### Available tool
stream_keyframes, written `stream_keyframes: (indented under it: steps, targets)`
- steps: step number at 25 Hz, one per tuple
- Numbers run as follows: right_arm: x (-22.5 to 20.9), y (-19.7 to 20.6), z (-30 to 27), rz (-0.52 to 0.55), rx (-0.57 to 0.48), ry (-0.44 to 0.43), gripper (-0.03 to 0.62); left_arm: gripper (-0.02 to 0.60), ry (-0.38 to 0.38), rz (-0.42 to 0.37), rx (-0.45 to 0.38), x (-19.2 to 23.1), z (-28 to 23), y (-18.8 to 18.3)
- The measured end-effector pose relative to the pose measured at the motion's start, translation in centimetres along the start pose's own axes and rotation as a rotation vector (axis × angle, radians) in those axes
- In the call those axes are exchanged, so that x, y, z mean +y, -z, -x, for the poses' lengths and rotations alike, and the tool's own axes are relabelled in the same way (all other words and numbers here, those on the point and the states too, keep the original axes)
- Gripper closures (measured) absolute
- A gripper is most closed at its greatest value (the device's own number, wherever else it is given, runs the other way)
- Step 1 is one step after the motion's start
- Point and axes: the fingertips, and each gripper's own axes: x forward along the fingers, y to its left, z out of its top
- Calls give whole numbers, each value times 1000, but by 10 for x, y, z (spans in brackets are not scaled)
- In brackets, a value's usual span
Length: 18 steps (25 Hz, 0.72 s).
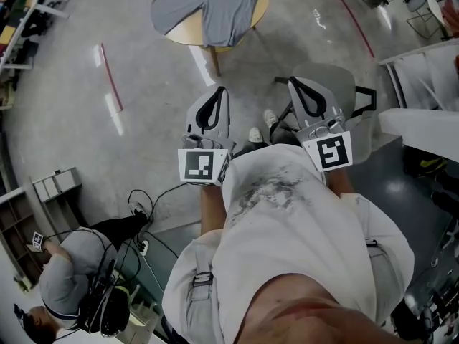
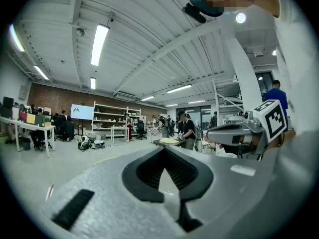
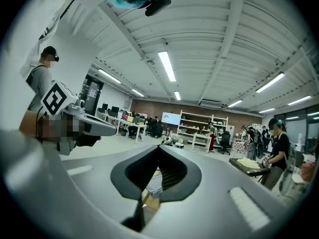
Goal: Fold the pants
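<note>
Two pairs of tongs are held level in front of the person's chest, both pointing ahead at a job not yet begun. The left tongs are pressed together with nothing between them, as their own view shows, and they point almost straight at the pants. These lie well apart from both tongs, spread over a round desk farther ahead. One grey panel sags over the near rim, and the long axis seems to run roughly toward the person, though the far end is cut off by the frame. The right tongs are likewise squeezed shut and empty. The pants lie ahead of them and off to their left, so the left hand is probably the nearer one (only by a little). Both hands will likely have to travel forward across open floor before either can take hold of the cloth. That floor is smooth grey concrete marked with a red tape line. A low shelf unit and a seated person are at the left, and a grey chair stands by the right tongs. At the far right there is a white surface, and beyond it a busy, strip-lit workshop.
</note>
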Motion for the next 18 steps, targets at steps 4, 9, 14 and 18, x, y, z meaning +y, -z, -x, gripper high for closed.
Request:
stream_keyframes:
  steps: [4, 9, 14, 18]
  targets:
    - [-3, 2, -15, 11, 18, -7, 586, 575, 7, 14, 0, 10, -9, -3]
    - [-6, 7, -30, 12, 34, -13, 585, 575, 1, 21, -10, 20, -19, -8]
    - [-16, 16, -42, 14, 36, -19, 585, 575, 1, 5, 24, 25, -31, 3]
    - [-37, 25, -47, 21, 43, -31, 585, 575, -8, 4, 29, 21, -50, 2]
